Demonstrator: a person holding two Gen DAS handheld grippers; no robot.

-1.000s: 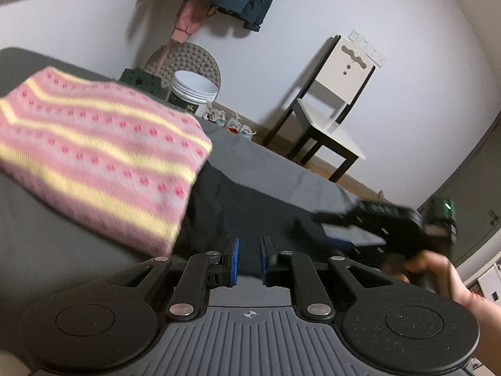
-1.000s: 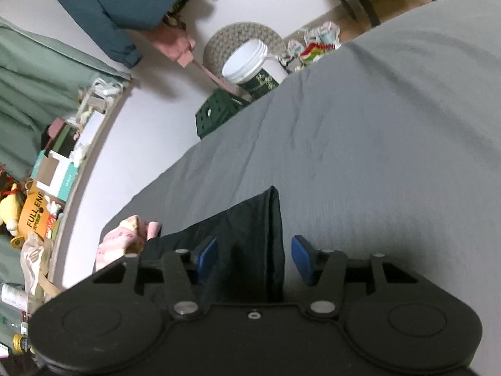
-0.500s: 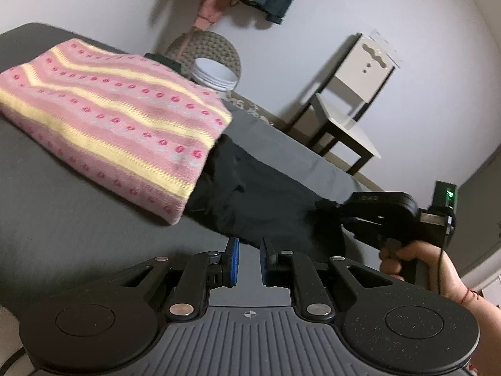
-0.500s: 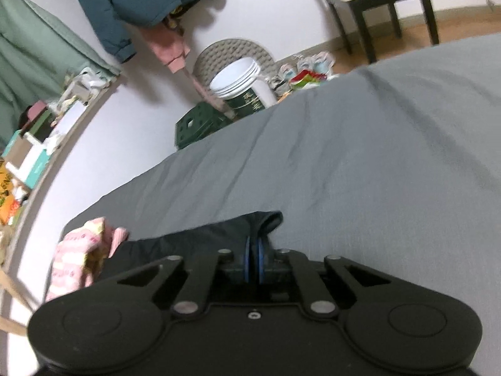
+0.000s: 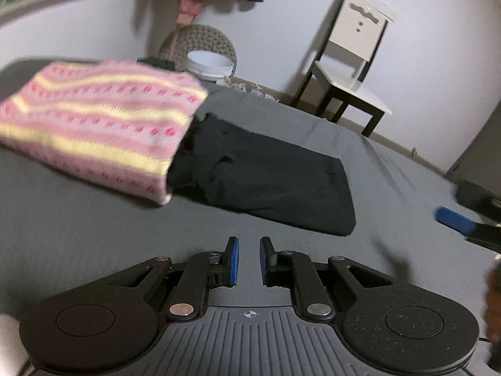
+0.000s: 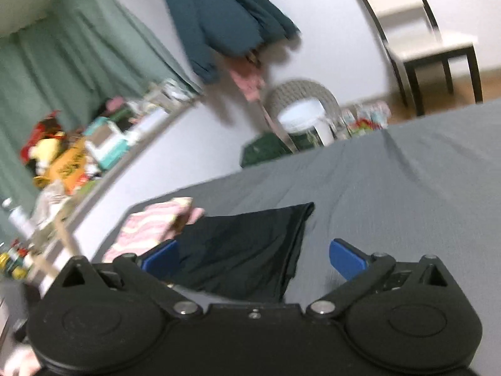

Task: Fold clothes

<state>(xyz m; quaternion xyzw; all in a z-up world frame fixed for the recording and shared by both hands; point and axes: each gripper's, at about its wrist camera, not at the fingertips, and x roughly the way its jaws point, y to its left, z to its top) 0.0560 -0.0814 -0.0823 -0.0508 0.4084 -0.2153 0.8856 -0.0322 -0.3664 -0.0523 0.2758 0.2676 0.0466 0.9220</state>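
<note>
The black garment (image 5: 269,178) lies flat on the grey bed (image 5: 94,228), folded into a rough rectangle, its far left end tucked under or against the pink-and-yellow striped knit (image 5: 94,119) that rests on the bed beside it; whether the knit overlaps the black cloth or only touches its edge cannot be told for sure; the garment's long axis runs from the knit on the left towards the near right corner, across the left claw's line of sight rather than along it; the left claw (image 5: 249,261) hovers just short of the garment's near long edge, its blue pads narrowly apart and holding nothing; the right claw (image 6: 255,255) stands wide, both blue fingers (image 6: 347,258) spread, empty, with the garment's right-hand short edge (image 6: 297,244) lying between and just ahead of them; in the left view that claw shows only as a blurred blue tip (image 5: 454,221) off the garment's right end, apart from the cloth; my judgement is that the right claw is the nearer to a free edge, so any further fold would start from that short end and travel along the long axis towards the knit
</note>
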